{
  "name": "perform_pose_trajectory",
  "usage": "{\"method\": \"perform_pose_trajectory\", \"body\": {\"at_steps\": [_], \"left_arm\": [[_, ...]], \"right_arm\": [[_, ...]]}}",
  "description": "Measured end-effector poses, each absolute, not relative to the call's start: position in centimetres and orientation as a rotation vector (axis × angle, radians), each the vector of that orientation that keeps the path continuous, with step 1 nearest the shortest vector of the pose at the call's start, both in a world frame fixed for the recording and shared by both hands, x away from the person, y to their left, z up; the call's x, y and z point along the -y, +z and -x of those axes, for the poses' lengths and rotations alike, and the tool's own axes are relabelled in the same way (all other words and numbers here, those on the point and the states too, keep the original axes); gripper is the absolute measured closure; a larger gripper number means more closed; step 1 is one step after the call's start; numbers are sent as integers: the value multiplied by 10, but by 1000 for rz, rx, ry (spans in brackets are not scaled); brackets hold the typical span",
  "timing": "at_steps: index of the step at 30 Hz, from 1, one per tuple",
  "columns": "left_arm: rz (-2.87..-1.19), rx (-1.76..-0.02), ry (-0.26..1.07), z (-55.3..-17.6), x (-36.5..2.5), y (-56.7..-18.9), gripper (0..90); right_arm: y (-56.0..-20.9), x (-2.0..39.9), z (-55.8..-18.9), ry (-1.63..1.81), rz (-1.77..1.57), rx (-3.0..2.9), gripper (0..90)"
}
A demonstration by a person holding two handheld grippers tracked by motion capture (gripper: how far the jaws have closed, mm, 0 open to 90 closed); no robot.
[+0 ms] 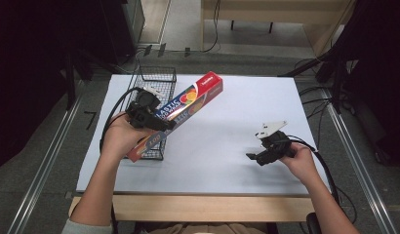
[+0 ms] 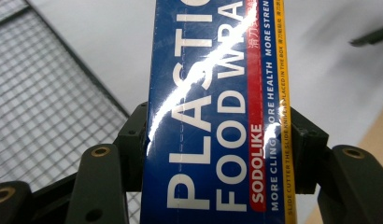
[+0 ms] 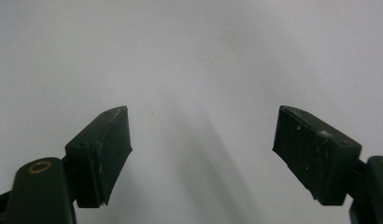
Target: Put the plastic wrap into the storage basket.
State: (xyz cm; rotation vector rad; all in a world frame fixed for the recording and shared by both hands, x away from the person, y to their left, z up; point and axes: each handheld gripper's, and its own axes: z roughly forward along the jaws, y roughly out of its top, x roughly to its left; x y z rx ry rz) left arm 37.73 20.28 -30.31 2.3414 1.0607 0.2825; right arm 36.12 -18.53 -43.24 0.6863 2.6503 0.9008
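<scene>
A long blue and red box of plastic food wrap (image 1: 181, 109) is held up off the table, slanting from lower left to upper right above a black wire basket (image 1: 159, 80). My left gripper (image 1: 161, 122) is shut on its middle; in the left gripper view the box (image 2: 217, 112) runs between the two black jaws, which press on its sides. My right gripper (image 1: 254, 157) hovers low over the white table top (image 1: 237, 112) at the right, open. In the right gripper view its fingertips (image 3: 110, 140) stand wide apart with bare white surface between them.
The wire basket (image 2: 45, 93) stands at the table's left edge, under and behind the box. Cables trail from both grippers. The table's wooden front edge (image 1: 212, 207) runs along the bottom. Dark stands and a metal rail flank the table on both sides.
</scene>
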Motion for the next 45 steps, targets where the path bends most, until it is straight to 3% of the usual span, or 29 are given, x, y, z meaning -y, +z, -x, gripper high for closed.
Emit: {"method": "perform_pose_trajectory", "body": {"at_steps": [17, 30, 45], "left_arm": [[-2238, -1265, 257, -416, -226, -312, 402], [-2174, -1470, 382, -435, -241, -322, 402], [-2031, -1624, 396, -448, -261, -335, 402]], "right_arm": [[-435, 185, -362, 864, -669, -2639, 197], [-437, 184, -362, 849, -671, -2634, 197], [-439, 182, -362, 843, -657, -2644, 197]]}}
